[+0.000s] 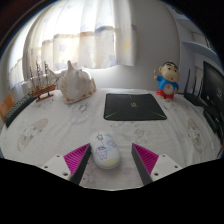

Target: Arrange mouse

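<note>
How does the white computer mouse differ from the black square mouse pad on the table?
The white computer mouse is small, rounded and pale; the black square mouse pad is flat, dark and much wider. The mouse sits between the open claw's fingers, off the pad, which lies beyond them. Both rest on the patterned tablecloth.

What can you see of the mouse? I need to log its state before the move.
The mouse is small, rounded and white or pale grey, seemingly plastic. It lies flat on the patterned tablecloth, between the open gripper fingers with a gap at each side, so it is not gripped. The black mouse pad lies beyond it.
</note>
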### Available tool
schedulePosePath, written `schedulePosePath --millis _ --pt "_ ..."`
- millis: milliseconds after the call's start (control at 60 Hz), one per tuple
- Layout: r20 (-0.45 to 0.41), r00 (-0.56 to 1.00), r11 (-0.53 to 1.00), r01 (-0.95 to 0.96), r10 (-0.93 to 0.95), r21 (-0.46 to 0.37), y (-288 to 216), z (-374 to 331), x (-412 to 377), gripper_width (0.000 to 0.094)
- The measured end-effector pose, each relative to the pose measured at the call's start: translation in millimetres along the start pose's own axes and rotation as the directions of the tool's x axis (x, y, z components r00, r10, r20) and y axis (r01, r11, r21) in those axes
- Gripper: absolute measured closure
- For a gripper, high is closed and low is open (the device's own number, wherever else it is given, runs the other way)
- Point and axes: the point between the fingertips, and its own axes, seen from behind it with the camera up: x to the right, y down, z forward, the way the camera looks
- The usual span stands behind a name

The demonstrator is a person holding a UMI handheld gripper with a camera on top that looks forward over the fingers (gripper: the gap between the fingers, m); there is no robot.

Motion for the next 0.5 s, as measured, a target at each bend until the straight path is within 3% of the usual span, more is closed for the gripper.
schedulePosePath --millis 200,267,333,500 --pt "-0.011 1.0 1.0 -0.02 0.02 -0.001 -11 19 2 0.0099" --pt "0.005 1.0 1.0 -0.023 0.023 -0.004 -11 20 -3 0.0216" --pt "0.019 1.0 1.0 -0.005 0.006 -0.005 -10 20 -8 0.0452" --pt "0.014 1.0 1.0 0.019 -0.018 -0.01 -28 16 -8 0.0471"
